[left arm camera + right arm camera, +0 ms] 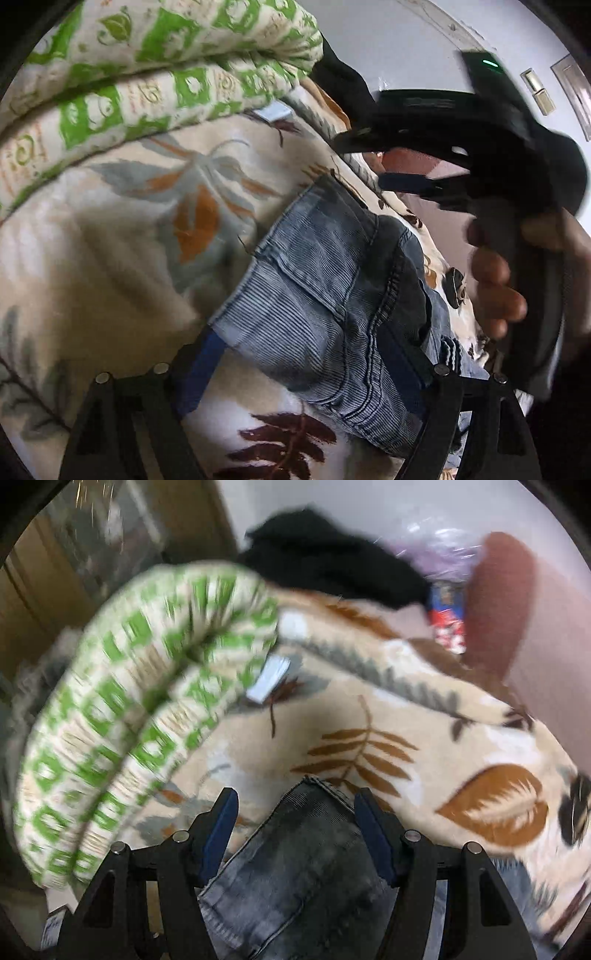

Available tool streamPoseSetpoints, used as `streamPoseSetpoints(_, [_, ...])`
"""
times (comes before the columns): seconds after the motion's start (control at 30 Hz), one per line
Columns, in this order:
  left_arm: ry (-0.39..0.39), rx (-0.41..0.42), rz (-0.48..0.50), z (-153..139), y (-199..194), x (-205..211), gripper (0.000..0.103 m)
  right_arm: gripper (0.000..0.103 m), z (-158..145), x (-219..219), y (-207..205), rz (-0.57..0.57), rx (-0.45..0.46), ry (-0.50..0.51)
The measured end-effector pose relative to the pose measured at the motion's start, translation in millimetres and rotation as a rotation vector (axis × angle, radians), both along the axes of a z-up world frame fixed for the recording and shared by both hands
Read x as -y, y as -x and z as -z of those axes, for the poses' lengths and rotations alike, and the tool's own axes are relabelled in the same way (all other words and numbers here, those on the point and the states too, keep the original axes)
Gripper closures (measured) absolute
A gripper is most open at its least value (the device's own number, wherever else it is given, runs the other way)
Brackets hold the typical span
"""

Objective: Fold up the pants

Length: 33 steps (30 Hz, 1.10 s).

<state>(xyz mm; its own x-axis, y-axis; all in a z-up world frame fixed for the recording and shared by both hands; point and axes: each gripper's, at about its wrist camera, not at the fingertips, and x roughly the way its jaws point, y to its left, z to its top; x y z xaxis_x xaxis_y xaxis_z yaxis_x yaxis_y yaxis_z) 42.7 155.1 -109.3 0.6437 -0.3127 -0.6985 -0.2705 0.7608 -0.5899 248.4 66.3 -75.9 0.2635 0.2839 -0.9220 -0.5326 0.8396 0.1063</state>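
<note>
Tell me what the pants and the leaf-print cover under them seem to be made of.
Pants: apparently washed grey-blue denim, matte, going by the fine ribbed weave, faded patches and heavy stitched seams. Leaf-print cover: likely a plush fleece blanket, with a soft fuzzy surface and no sheen, though blur leaves the pile uncertain.

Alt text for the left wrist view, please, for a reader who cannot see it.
Folded blue-grey jeans lie on a cream leaf-print blanket, between the open fingers of the left gripper, which do not press on them. At right a hand holds the right gripper above the bed; a green-patterned quilt lies beyond.
</note>
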Motion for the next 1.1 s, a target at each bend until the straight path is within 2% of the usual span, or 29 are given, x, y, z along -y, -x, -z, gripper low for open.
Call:
streamPoseSetpoints(0.13, [0.017, 0.018, 0.003, 2, -7, 1, 0.019, 0.037, 27, -12, -6, -0.034, -0.040, 0.100])
streamPoseSetpoints(0.17, [0.013, 0.018, -0.001, 3, -8, 1, 0.024, 0.037, 37, -13, -6, -0.029, -0.044, 0.125])
streamPoseSetpoints(0.2, [-0.003, 0.015, -0.009, 3, -9, 0, 0.039, 0.037, 44, -13, -7, -0.025, -0.054, 0.136])
streamPoseSetpoints(0.23, [-0.012, 0.005, -0.018, 5, -10, -2, 0.045, 0.037, 54, -13, -6, -0.015, -0.065, 0.142])
streamPoseSetpoints(0.27, [0.007, -0.002, -0.023, 7, -10, -5, 0.048, 0.041, 57, -13, -4, -0.010, -0.059, 0.147])
streamPoseSetpoints(0.3, [0.031, 0.001, -0.029, 8, -10, -8, 0.055, 0.051, 60, -12, -3, -0.001, -0.033, 0.158])
streamPoseSetpoints(0.33, [0.045, 0.013, -0.027, 7, -10, -10, 0.065, 0.056, 59, -10, -3, 0.015, -0.018, 0.159])
streamPoseSetpoints(0.37, [0.054, 0.019, -0.014, 7, -12, -11, 0.081, 0.068, 57, -4, -5, 0.047, -0.023, 0.145])
streamPoseSetpoints(0.4, [0.061, 0.018, -0.008, 8, -14, -11, 0.082, 0.078, 53, 2, -8, 0.063, -0.035, 0.122])
streamPoseSetpoints(0.47, [0.074, 0.025, -0.006, 7, -16, -11, 0.084, 0.090, 40, 13, -8, 0.080, -0.023, 0.079])
streamPoseSetpoints(0.53, [0.058, 0.040, 0.002, 3, -15, -11, 0.085, 0.094, 25, 21, -1, 0.074, 0.017, 0.064])
streamPoseSetpoints(0.67, [-0.005, 0.111, 0.024, -16, -4, -5, 0.086, 0.095, -10, 46, 15, 0.096, 0.085, -0.011])
streamPoseSetpoints(0.73, [-0.028, 0.164, 0.043, -25, -1, 1, 0.090, 0.095, -28, 58, 23, 0.114, 0.112, -0.054])
streamPoseSetpoints(0.8, [-0.052, 0.227, 0.075, -41, 7, 10, 0.091, 0.096, -49, 78, 35, 0.132, 0.159, -0.093])
streamPoseSetpoints(0.9, [-0.154, 0.369, 0.141, -71, 20, 41, 0.091, 0.096, -81, 114, 52, 0.175, 0.214, -0.167])
streamPoseSetpoints(1.1, [-0.263, 0.548, 0.308, -111, 46, 128, 0.091, 0.096, -120, 221, 90, 0.283, 0.302, -0.332])
